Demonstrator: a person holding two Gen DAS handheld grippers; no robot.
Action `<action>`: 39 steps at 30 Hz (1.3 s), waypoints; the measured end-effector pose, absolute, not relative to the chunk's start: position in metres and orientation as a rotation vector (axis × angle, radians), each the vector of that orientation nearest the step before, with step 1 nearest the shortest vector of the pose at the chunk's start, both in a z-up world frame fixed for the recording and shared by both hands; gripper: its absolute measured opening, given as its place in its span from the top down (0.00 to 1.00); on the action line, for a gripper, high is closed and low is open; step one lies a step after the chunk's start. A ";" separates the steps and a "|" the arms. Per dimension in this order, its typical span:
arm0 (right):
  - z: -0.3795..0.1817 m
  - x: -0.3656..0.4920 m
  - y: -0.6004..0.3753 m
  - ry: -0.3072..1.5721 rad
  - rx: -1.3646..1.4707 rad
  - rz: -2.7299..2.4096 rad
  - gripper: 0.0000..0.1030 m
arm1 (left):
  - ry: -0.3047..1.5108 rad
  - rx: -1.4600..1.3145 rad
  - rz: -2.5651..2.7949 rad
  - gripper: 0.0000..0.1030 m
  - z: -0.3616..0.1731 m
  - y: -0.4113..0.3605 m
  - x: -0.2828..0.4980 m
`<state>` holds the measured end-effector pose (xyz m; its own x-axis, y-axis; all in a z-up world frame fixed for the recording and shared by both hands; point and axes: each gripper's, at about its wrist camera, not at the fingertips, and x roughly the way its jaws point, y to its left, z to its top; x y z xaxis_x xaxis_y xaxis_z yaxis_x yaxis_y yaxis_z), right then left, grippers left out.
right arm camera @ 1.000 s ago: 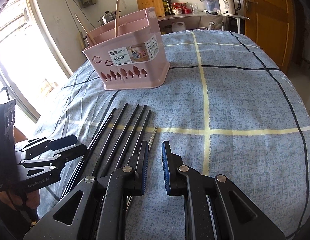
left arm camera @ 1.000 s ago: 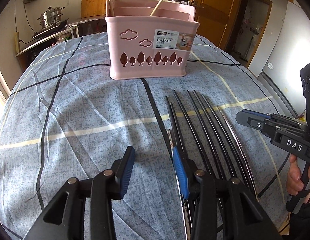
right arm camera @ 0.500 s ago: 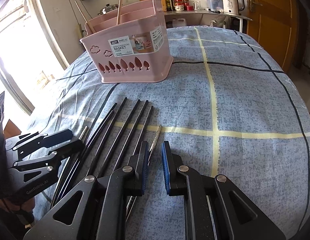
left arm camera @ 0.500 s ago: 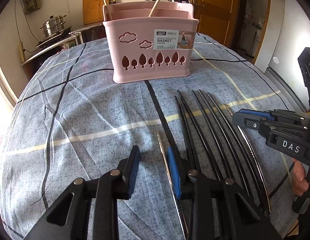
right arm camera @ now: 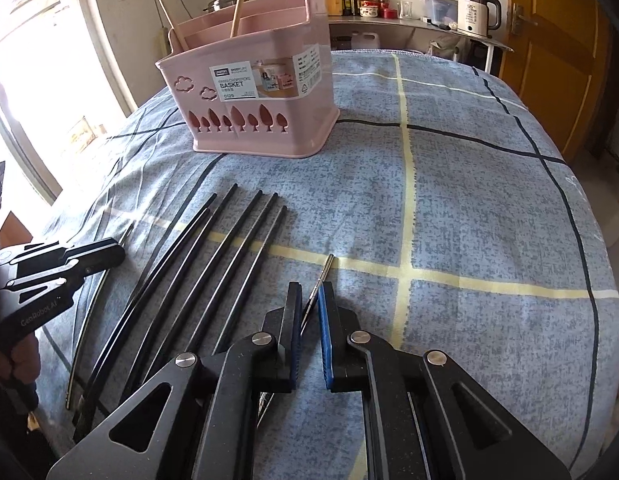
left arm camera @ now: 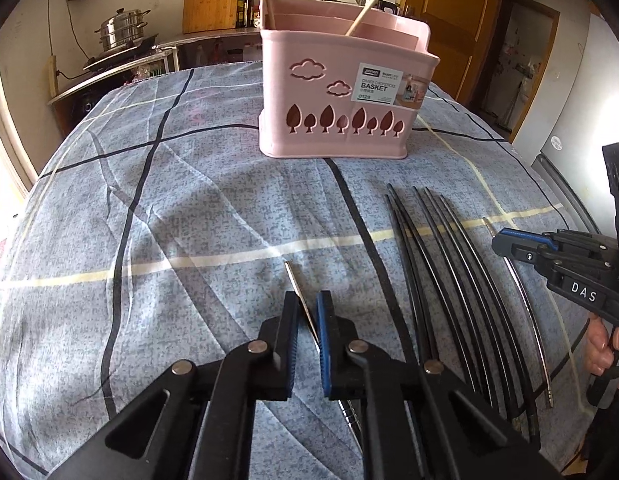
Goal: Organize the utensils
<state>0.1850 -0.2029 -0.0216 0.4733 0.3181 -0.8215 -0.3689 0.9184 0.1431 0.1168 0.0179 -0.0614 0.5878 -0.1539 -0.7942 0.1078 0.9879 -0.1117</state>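
1. Basket (left arm camera: 341,92) sticker (left arm camera: 389,87): "DIVIDED CHOPSTICKS", "BASKET", "0129"; smaller print too small to read.
2. Same sticker in the right wrist view (right arm camera: 265,80): "BASKET", "0129".
3. Right tool (left arm camera: 509,246) body: "DAS" in white.
4. Left tool (right arm camera: 109,254) body: "GenRobot AI", faint.
5. Kettle (right arm camera: 477,12): small mark, maybe "55", unclear.

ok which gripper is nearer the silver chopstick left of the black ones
Left. The left gripper straddles that silver chopstick; the right gripper is across the black chopsticks, at the second silver chopstick.
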 end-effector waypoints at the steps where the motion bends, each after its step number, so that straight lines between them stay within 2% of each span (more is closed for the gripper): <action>1: -0.021 0.186 -0.204 0.997 -0.051 0.414 0.92 | 0.938 -0.071 -0.161 0.90 -0.061 0.020 0.118; 15: -0.021 0.205 -0.196 1.025 -0.072 0.365 0.92 | 0.958 -0.024 -0.158 0.89 -0.061 0.001 0.131; 24: -0.013 0.205 -0.198 1.006 -0.048 0.398 0.96 | 0.979 -0.044 -0.171 0.96 -0.055 0.005 0.140; 39: 0.068 0.194 -0.210 0.788 0.031 0.459 0.96 | 0.762 -0.036 -0.215 0.96 0.037 0.016 0.131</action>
